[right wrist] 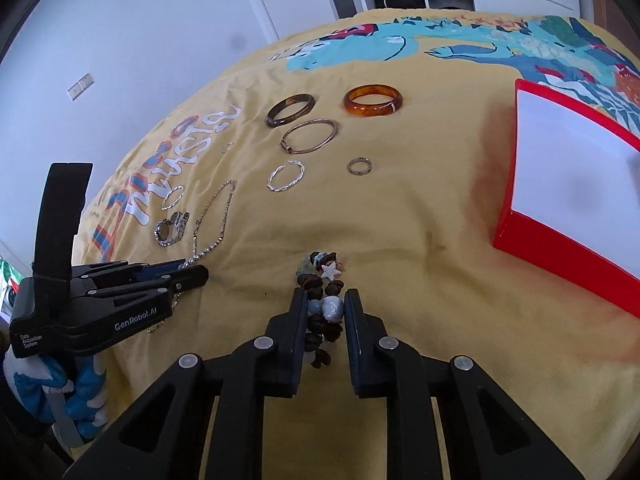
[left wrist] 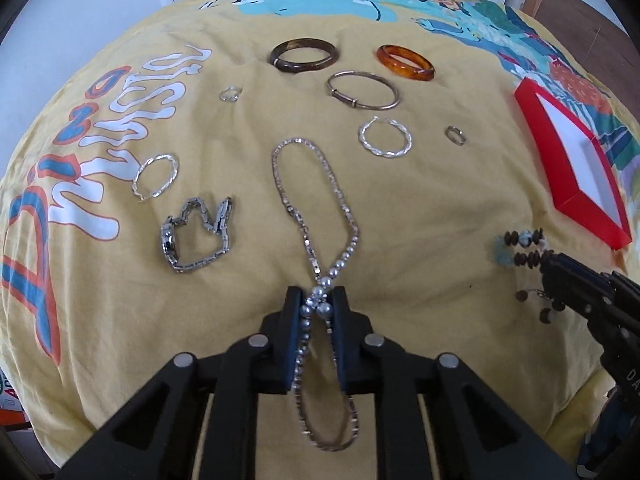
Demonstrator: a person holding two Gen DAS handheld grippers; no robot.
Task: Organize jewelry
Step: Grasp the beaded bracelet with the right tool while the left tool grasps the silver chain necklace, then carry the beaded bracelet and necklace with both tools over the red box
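Left gripper (left wrist: 320,300) fingers closed on a silver necklace (left wrist: 310,200) where its strands cross, the rest trailing over the yellow bedspread (left wrist: 440,208). Right gripper (right wrist: 325,304) fingers clamped around a brown beaded bracelet (right wrist: 326,280) with a white star charm. Beyond, lying loose: a watch (left wrist: 192,240), two twisted silver hoops (left wrist: 156,176), thin bangle (left wrist: 363,90), dark bangle (left wrist: 303,55), amber bangle (left wrist: 405,62), two small rings (left wrist: 456,135). At right, an open red box (right wrist: 560,256), apparently empty. Sorting seemingly just begun; nearly everything left.
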